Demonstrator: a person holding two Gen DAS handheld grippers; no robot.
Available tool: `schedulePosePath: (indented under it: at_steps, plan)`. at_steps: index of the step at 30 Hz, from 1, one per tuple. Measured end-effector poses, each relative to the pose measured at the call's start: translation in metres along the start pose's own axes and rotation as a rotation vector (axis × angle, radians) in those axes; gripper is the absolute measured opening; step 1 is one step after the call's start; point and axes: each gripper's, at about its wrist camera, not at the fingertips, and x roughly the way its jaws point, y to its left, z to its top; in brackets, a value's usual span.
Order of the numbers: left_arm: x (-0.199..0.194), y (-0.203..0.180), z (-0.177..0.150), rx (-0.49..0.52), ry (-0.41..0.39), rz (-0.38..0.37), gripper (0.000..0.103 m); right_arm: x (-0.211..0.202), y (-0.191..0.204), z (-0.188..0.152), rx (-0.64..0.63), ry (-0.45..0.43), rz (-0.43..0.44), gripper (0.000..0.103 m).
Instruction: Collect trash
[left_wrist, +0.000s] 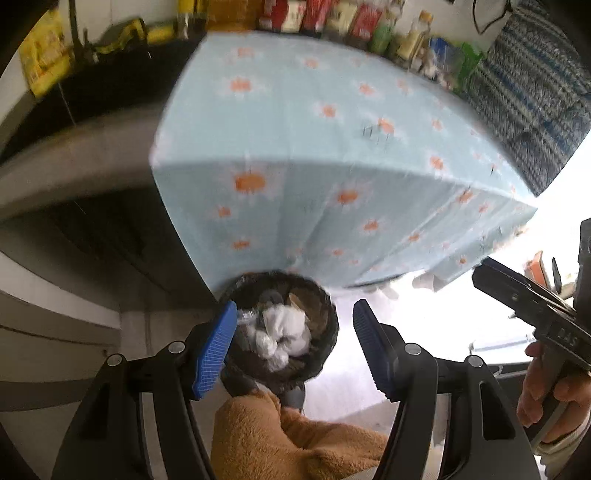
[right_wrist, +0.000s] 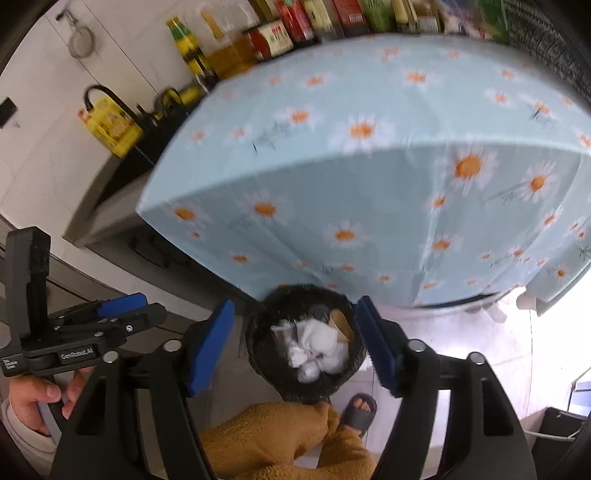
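A round trash bin (left_wrist: 331, 321) with a black liner stands on the floor by the table's front corner. It holds crumpled white paper (left_wrist: 284, 328), a clear plastic piece and a brown scrap. My left gripper (left_wrist: 295, 307) hovers high above it, open, with nothing between its blue pads. In the right wrist view the same bin (right_wrist: 271, 301) and white paper (right_wrist: 321, 343) show far below my right gripper (right_wrist: 295, 302), which is also open and empty. Each gripper shows at the edge of the other's view, held in a hand.
A table under a light-blue daisy cloth (right_wrist: 369, 184) fills the view beyond the bin, with bottles and boxes (right_wrist: 273, 37) along its far side. A dark counter (left_wrist: 110, 88) lies to the left. The person's orange fleece leg (right_wrist: 280, 435) and grey slipper (right_wrist: 360, 410) are beside the bin.
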Motion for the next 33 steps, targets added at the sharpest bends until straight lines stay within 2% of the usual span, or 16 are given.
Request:
schedulePosePath:
  at_steps: [3, 8, 11, 12, 13, 18, 20, 21, 27, 33]
  plan:
    - [-0.029, -0.007, 0.011, 0.008, -0.057, 0.012, 0.063, -0.028, 0.003, 0.008, -0.015, -0.068, 0.013, 0.079]
    - [-0.069, -0.020, 0.026, 0.025, -0.125, 0.034, 0.063, -0.066, 0.007, 0.020, -0.041, -0.155, 0.020, 0.083]
    - [-0.091, -0.029, 0.032, 0.026, -0.166, 0.024, 0.064, -0.088, 0.007, 0.027, -0.051, -0.201, 0.022, 0.090]
    - [-0.099, -0.032, 0.034, 0.027, -0.182, 0.028, 0.069, -0.095, 0.008, 0.031, -0.059, -0.218, 0.022, 0.092]
    - [-0.104, -0.034, 0.035, 0.024, -0.193, 0.031, 0.082, -0.102, 0.010, 0.034, -0.071, -0.229, 0.018, 0.099]
    - [-0.131, -0.041, 0.039, 0.009, -0.240, 0.035, 0.085, -0.123, 0.015, 0.045, -0.088, -0.268, 0.008, 0.099]
    - [-0.143, -0.041, 0.040, 0.002, -0.260, 0.040, 0.095, -0.138, 0.018, 0.049, -0.091, -0.306, 0.000, 0.099]
    - [-0.149, -0.040, 0.041, 0.002, -0.274, 0.044, 0.096, -0.144, 0.020, 0.050, -0.105, -0.322, -0.002, 0.099]
    - [-0.164, -0.041, 0.046, 0.026, -0.279, 0.044, 0.096, -0.168, 0.026, 0.053, -0.103, -0.380, -0.024, 0.099]
    - [-0.171, -0.047, 0.052, 0.049, -0.313, 0.062, 0.096, -0.182, 0.031, 0.059, -0.121, -0.395, -0.047, 0.099]
